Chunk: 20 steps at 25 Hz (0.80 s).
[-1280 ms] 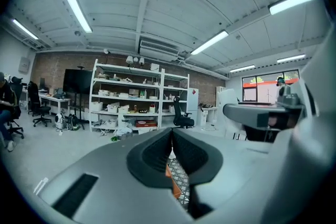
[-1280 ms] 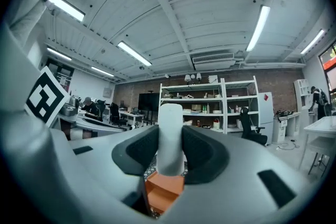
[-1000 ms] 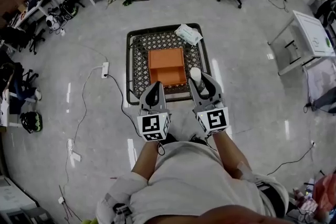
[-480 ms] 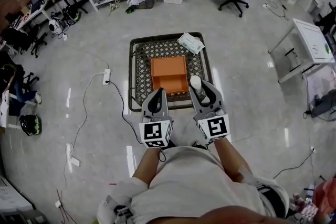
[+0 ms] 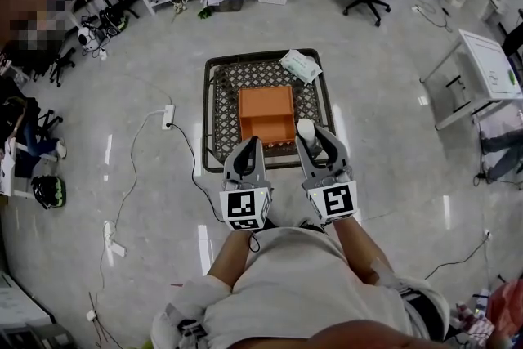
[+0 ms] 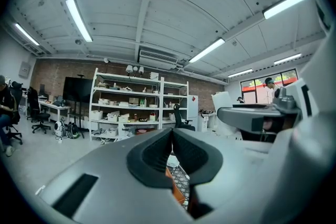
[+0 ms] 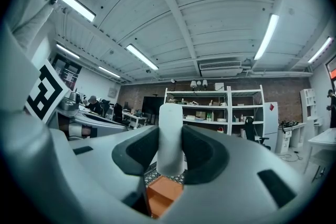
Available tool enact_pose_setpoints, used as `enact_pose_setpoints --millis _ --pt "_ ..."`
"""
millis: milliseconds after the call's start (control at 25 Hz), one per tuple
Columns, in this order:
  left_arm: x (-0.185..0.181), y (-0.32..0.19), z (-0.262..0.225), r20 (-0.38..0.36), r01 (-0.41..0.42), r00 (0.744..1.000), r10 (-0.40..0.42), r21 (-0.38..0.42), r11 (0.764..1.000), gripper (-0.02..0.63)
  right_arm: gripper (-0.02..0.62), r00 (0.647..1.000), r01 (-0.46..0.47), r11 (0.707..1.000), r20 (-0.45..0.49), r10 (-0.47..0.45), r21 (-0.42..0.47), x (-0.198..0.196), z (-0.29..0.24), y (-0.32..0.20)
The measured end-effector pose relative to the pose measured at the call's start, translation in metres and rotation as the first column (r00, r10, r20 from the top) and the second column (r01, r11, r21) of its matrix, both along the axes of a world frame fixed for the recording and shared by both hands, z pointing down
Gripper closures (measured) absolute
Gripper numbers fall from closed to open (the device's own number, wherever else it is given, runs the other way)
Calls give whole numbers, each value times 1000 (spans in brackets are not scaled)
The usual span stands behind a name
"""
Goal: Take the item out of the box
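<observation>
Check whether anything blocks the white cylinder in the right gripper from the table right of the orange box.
Nothing visible does. The right gripper is shut on the white cylinder, held by the near right corner of the orange box. The mesh table right of the box is bare; the white packet lies at the far corner.

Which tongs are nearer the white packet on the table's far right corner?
Right. The right tongs, shut on a white cylinder, hover at the table's near right side, the packet's side. The left tongs, shut and empty, are further left, by the orange box's near-left corner.
</observation>
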<state>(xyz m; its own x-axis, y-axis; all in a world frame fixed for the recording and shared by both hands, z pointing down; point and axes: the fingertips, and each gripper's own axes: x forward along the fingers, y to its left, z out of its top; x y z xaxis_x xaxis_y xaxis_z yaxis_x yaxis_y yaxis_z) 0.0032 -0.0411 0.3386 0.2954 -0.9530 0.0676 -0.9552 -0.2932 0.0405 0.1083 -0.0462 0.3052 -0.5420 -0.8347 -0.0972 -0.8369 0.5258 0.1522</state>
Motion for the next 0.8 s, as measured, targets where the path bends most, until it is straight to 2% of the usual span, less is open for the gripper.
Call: enact_pose_setpoints --millis 800 --pt "-4 -2 0 -15 -17 1000 17 0 1000 595 465 1000 2 1000 10 -2 20 -9 -12 2"
